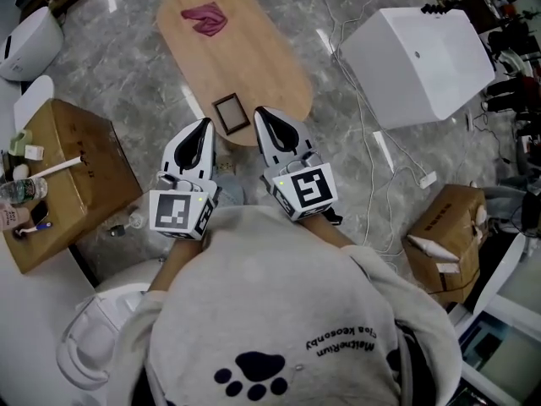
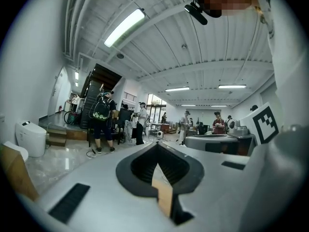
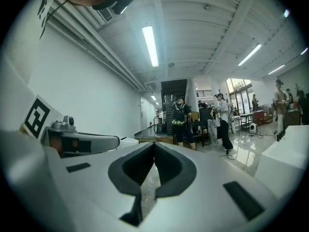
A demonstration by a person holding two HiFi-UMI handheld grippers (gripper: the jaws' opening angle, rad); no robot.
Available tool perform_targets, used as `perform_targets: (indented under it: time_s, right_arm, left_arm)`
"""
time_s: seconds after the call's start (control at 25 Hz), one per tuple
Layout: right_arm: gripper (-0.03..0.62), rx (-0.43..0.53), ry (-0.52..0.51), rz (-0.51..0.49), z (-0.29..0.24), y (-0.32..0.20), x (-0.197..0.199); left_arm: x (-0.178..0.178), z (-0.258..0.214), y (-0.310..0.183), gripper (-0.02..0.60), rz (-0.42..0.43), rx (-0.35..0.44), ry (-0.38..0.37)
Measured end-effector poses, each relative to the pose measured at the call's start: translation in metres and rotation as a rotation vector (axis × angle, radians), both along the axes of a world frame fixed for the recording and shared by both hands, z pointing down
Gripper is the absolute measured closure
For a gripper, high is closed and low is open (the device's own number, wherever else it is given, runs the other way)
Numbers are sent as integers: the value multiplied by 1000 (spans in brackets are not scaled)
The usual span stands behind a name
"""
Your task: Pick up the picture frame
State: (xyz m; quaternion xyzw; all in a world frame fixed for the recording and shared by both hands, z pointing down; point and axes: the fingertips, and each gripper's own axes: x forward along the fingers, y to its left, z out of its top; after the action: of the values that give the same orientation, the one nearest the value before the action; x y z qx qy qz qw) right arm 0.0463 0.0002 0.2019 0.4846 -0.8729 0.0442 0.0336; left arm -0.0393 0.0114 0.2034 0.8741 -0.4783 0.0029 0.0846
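A small dark picture frame [image 1: 230,112] lies flat near the front end of the oval wooden table [image 1: 262,53]. In the head view my left gripper [image 1: 205,126] hovers just left of the frame, its jaws shut and empty. My right gripper [image 1: 263,113] hangs just right of the frame, over the table's edge, also shut with nothing held. Both point level, so each gripper view looks out over the room; the left gripper [image 2: 157,146] and the right gripper [image 3: 153,146] show their tips pressed together. The frame appears in neither gripper view.
A crumpled red cloth [image 1: 205,18] lies at the table's far end. A white box [image 1: 418,62] with cables stands to the right, a cardboard box [image 1: 63,172] with small items to the left, another carton [image 1: 444,235] lower right. People stand in the room [image 2: 101,122].
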Motion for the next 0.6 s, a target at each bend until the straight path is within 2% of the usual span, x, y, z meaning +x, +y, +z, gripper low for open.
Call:
perform_targets:
  time_s: [0.32,0.6]
  right_arm:
    - [586,-42,15,106,11,-59,-3]
    - [586,-90,34,184,24,-81,5]
  left_arm:
    - [-17,14,-66,574,74,-42,18]
    - [-17,30,-92,574,140,-89,20]
